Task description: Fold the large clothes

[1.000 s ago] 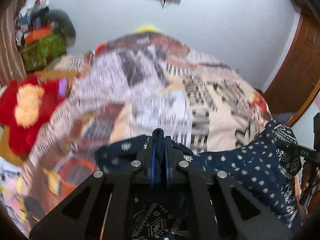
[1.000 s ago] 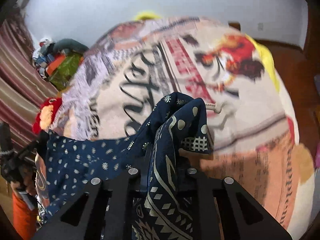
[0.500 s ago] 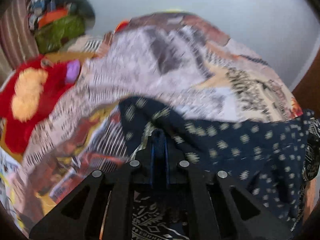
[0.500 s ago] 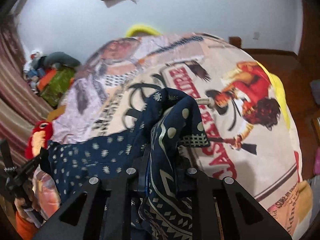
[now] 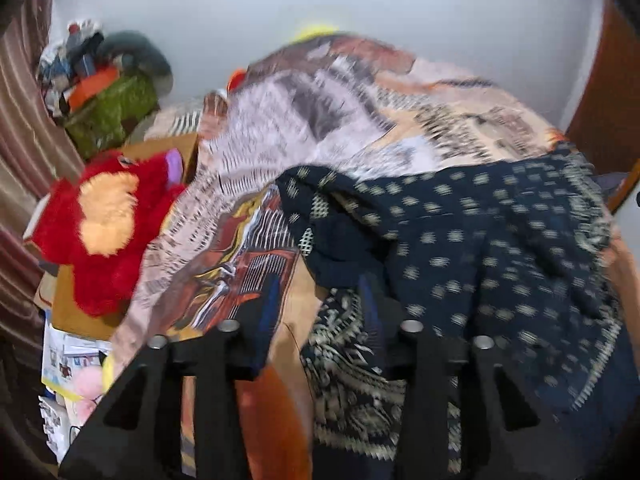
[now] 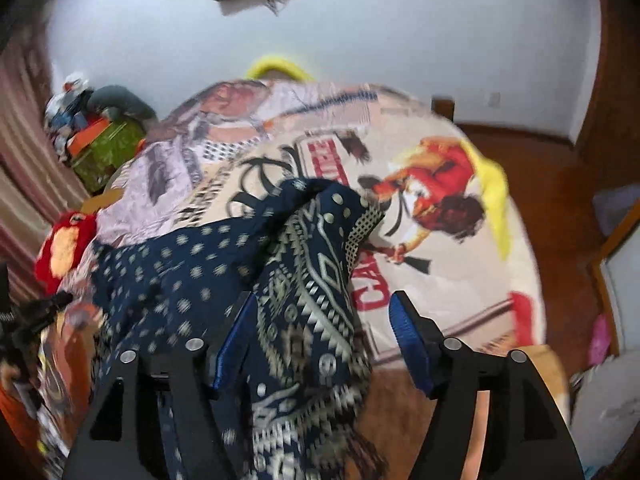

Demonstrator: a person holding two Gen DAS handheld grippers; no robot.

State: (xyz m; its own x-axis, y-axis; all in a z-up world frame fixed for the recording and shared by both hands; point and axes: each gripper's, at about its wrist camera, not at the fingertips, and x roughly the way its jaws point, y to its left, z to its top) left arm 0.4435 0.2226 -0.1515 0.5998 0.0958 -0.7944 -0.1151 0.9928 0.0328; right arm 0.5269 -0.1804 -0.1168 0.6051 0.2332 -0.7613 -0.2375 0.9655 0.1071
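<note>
grippers, two, left gripper [image 5: 320,304] and right gripper [image 6: 320,320], just opened, releasing one navy garment [image 5: 480,240].

The navy patterned garment [image 6: 208,280] is showing as soft matt woven cloth; the printed bedspread [image 6: 440,272] is looking smooth; the red plush toy [image 5: 104,232] is looking fuzzy; the wooden floor [image 6: 560,184] is shining glossy.

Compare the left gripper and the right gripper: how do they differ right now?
The right gripper gapes wider than the left gripper. The navy garment drapes against the right's inner fingers; beside the left it just brushes one finger. Both have just been opening, neither pinching cloth.
</note>
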